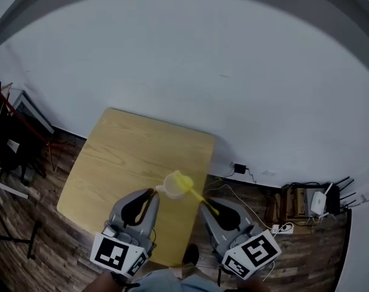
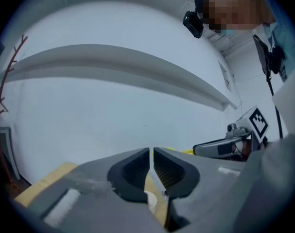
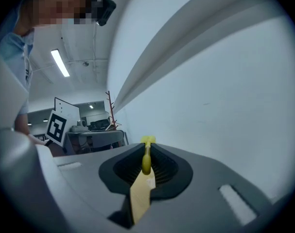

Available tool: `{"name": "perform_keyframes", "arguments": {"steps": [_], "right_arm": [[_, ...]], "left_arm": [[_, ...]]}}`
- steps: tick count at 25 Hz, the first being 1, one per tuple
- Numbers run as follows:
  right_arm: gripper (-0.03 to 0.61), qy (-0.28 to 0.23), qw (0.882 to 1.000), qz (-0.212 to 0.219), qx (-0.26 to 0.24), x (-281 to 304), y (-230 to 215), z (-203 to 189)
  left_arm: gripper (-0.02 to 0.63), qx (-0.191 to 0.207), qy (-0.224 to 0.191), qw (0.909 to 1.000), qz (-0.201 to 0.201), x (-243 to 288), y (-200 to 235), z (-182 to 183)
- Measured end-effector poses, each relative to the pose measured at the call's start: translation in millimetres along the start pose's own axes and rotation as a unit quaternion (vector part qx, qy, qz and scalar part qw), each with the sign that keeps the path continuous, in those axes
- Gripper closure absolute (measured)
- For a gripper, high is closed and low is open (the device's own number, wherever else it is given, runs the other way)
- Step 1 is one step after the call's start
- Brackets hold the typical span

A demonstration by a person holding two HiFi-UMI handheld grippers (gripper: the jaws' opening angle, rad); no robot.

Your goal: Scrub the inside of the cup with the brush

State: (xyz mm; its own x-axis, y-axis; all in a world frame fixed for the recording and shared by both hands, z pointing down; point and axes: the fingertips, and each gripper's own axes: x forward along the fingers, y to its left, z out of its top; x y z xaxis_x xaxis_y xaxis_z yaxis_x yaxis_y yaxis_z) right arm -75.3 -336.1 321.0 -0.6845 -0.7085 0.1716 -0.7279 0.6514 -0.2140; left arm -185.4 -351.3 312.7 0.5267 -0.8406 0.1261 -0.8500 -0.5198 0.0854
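Note:
In the head view a small cream cup (image 1: pixel 168 188) hangs tilted over the wooden table (image 1: pixel 120 157) near its right front edge. My left gripper (image 1: pixel 152 192) is shut on the cup's side at the handle. In the left gripper view a pale piece of the cup (image 2: pixel 151 198) shows low between the nearly touching jaws of the left gripper (image 2: pixel 151 152). The yellow brush (image 1: pixel 185 183) has its head in the cup's mouth, and its handle runs back to my right gripper (image 1: pixel 210 207). The right gripper (image 3: pixel 147 152) is shut on the yellow brush handle (image 3: pixel 146 162).
A white wall rises behind the table. A dark rack with a red pole (image 1: pixel 14 117) stands at the left. On the wooden floor at the right lie cables, a power strip (image 1: pixel 282 228) and a white router (image 1: pixel 318 202).

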Motion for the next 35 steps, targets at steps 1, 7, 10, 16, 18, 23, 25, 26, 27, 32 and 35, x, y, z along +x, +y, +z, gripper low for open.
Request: {"name": "perform_keyframes", "arguments": {"steps": [1, 7, 10, 16, 18, 23, 25, 26, 27, 32, 35], "right_arm": [[0.537, -0.006, 1.0, -0.002, -0.013, -1, 3, 6], [0.537, -0.04, 0.997, 0.002, -0.06, 1, 19, 33], [0.537, -0.046, 0.997, 0.003, -0.066, -2, 25, 34], [0.538, -0.047, 0.996, -0.01, -0.074, -3, 26, 37], [0.538, -0.049, 0.996, -0.012, -0.078, -2, 26, 39], [0.538, -0.051, 0.995, -0.013, -0.081, -3, 30, 40], [0.538, -0.051, 0.995, -0.014, -0.08, -3, 29, 40], [0.538, -0.051, 0.995, -0.015, -0.08, -3, 29, 40], [0.538, -0.051, 0.995, -0.015, -0.08, -3, 29, 40], [0.538, -0.052, 0.995, -0.016, -0.079, -3, 29, 39], [0.538, -0.051, 0.996, -0.017, -0.078, -3, 28, 40]], "left_arm": [[0.592, 0.004, -0.001, 0.9999, 0.012, -1, -2, 3], [0.595, 0.013, -0.016, 0.9982, 0.056, -8, -10, 21], [0.595, 0.025, -0.02, 0.9972, 0.067, -14, -19, 26], [0.595, 0.036, -0.022, 0.9964, 0.073, -18, -31, 34], [0.595, 0.031, -0.021, 0.9966, 0.073, -18, -32, 33], [0.595, 0.037, -0.023, 0.9967, 0.069, -20, -34, 32], [0.595, 0.037, -0.022, 0.9968, 0.067, -19, -34, 32], [0.595, 0.036, -0.022, 0.9969, 0.066, -20, -35, 32], [0.595, 0.036, -0.022, 0.997, 0.065, -20, -35, 32], [0.595, 0.037, -0.018, 0.9972, 0.063, -19, -36, 32], [0.595, 0.038, -0.016, 0.9972, 0.063, -17, -35, 33]]}}
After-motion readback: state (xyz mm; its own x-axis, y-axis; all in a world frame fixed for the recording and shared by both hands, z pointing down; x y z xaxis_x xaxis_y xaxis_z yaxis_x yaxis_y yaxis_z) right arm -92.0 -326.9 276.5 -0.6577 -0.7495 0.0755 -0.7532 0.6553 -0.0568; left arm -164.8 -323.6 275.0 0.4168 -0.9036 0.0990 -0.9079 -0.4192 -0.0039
